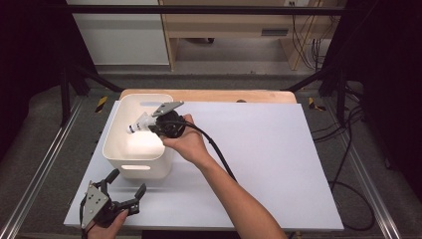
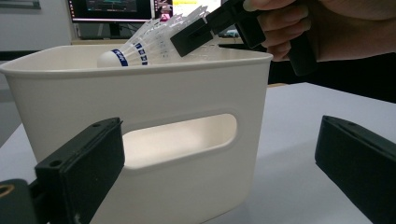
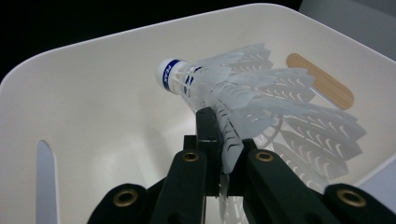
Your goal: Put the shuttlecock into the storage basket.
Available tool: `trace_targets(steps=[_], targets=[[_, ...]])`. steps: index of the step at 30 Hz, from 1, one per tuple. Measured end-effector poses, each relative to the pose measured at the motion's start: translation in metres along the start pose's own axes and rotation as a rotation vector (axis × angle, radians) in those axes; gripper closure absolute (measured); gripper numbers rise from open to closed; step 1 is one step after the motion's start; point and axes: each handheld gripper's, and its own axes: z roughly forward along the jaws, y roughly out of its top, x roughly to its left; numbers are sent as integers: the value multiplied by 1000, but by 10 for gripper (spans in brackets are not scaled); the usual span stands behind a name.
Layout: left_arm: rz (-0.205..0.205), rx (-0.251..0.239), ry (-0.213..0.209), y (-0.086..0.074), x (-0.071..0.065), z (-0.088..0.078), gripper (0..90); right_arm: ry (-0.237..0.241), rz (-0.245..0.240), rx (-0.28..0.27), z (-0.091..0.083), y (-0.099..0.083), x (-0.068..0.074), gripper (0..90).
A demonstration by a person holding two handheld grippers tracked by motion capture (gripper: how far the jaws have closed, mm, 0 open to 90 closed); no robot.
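Right gripper (image 1: pixel 149 123) clamping white shuttlecock (image 1: pixel 135 126) above white bin (image 1: pixel 119 154), left gripper (image 1: pixel 127 191) gaping wide nearby

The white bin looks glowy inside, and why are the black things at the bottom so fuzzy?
High view: light pools brightly on the floor of the white bin, washing it out. Left gripper view: the left gripper sits too near the lens, so its jaws blur. Right gripper view: the shuttlecock is sharp, the background black.

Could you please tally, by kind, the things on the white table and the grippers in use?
Shuttlecock: 1, held over the bin
White bin: 1
Right gripper: 1, fingers shut on the shuttlecock's feathers
Left gripper: 1, fingers open
Total: 4
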Motion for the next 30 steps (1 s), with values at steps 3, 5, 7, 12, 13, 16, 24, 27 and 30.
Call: trace_targets(steps=[3, 5, 7, 12, 13, 16, 24, 27, 30], targets=[[-3, 1, -1, 0, 0, 0, 15, 3, 9, 21, -1, -1, 2, 771], [-2, 0, -2, 0, 0, 0, 15, -22, 19, 47, -5, 0, 4, 639], [-2, 2, -2, 0, -1, 1, 15, -17, 20, 44, -13, 0, 5, 608], [0, 2, -3, 0, -1, 1, 15, -29, 20, -1, -36, 0, 9, 550], [0, 2, -3, 0, -1, 1, 15, -31, 21, -7, -40, 0, 10, 548], [3, 3, -3, 0, -2, 1, 15, -32, 21, -29, -50, 0, 11, 533], [4, 3, -6, 0, -2, 1, 15, -33, 27, -61, -60, 0, 12, 506], [2, 2, -2, 0, -1, 1, 15, -32, 31, -63, -60, 1, 14, 497], [3, 3, -2, 0, -2, 1, 15, -28, 25, -62, -60, 0, 15, 491]])
